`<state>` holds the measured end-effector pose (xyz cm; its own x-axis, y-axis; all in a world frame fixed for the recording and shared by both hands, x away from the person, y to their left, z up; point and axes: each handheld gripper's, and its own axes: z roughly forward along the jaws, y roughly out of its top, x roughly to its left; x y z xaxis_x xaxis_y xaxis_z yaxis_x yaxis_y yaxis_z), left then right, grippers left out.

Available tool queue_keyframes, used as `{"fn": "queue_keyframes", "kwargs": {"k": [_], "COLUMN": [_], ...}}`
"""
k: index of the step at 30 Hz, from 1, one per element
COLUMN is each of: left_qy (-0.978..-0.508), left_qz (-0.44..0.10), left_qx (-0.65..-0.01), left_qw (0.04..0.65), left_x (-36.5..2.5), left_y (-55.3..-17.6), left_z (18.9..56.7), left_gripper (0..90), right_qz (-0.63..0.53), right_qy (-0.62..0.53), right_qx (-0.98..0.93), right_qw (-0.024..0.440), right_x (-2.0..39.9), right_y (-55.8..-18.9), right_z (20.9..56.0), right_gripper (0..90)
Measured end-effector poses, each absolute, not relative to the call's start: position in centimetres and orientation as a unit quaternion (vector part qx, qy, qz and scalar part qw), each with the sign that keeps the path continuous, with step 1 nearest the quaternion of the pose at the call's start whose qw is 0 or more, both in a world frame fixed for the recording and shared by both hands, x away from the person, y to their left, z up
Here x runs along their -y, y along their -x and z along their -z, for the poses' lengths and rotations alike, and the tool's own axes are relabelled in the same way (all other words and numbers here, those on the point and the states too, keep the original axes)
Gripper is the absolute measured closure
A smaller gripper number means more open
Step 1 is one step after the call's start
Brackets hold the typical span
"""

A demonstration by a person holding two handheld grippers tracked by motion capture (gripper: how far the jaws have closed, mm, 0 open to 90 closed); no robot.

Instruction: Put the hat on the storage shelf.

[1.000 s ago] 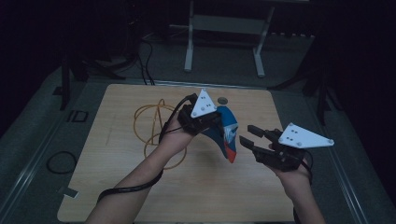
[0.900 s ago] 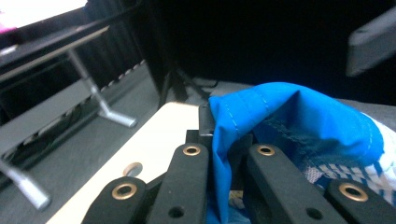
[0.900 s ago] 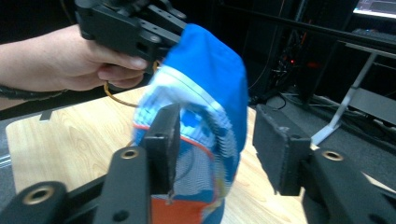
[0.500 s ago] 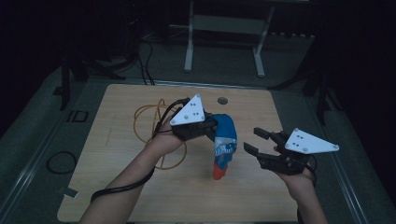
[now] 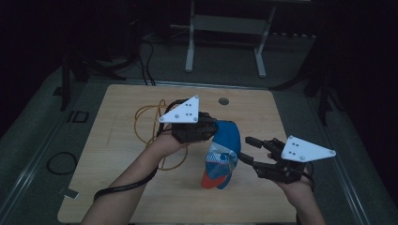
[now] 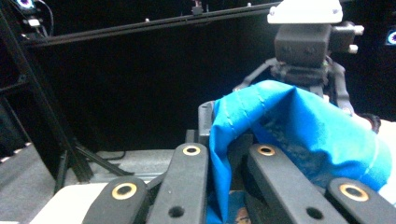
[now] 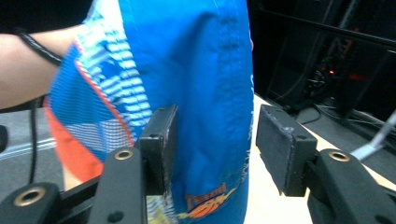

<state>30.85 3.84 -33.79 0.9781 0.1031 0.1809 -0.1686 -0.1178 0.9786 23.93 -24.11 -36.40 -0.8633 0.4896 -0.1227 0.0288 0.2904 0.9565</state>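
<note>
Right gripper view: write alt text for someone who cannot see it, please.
A hanging blue garment with striped and orange panels sits between the right tongs, whose jaws have just been closing; one pad touches the cloth, the other stands apart. A forearm enters at left, and a pale table lies below.

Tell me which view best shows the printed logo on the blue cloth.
The right gripper view: the orange print on the blue cloth sits low between the right gripper's open jaws. The high view shows the whole cloth hanging from the left gripper, print unreadable. The left gripper view shows plain blue fabric clamped.
</note>
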Motion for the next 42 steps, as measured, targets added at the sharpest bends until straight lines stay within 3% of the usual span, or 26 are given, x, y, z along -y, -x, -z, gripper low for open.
{"fn": "queue_keyframes", "kwargs": {"k": [5, 11, 19, 37, 42], "left_qy": [-0.733, -0.732, -0.735, -0.793, -0.797], "left_qz": [-0.097, -0.092, -0.095, -0.138, -0.137], "left_qx": [0.025, 0.026, 0.014, 0.029, 0.009], "left_qw": [0.673, 0.675, 0.672, 0.593, 0.588], "left_x": [-3.5, -3.1, -3.7, -5.7, -6.4], "left_y": [-30.6, -30.4, -30.7, -29.4, -29.5], "left_z": [33.6, 33.7, 34.0, 35.1, 35.1], "left_gripper": [89.2, 89.2, 89.1, 86.7, 64.4], "right_qz": [-0.572, -0.575, -0.570, -0.549, -0.551], "right_qy": [-0.173, -0.169, -0.176, -0.169, -0.168], "right_qx": [-0.775, -0.774, -0.776, -0.791, -0.793], "right_qw": [0.207, 0.202, 0.206, 0.210, 0.201], "right_x": [23.6, 23.3, 23.0, 24.9, 25.0], "right_y": [-24.3, -24.5, -24.7, -25.2, -25.3], "right_z": [36.7, 36.8, 36.9, 35.0, 34.6], "right_gripper": [49.3, 59.8, 88.3, 89.3, 89.3]}}
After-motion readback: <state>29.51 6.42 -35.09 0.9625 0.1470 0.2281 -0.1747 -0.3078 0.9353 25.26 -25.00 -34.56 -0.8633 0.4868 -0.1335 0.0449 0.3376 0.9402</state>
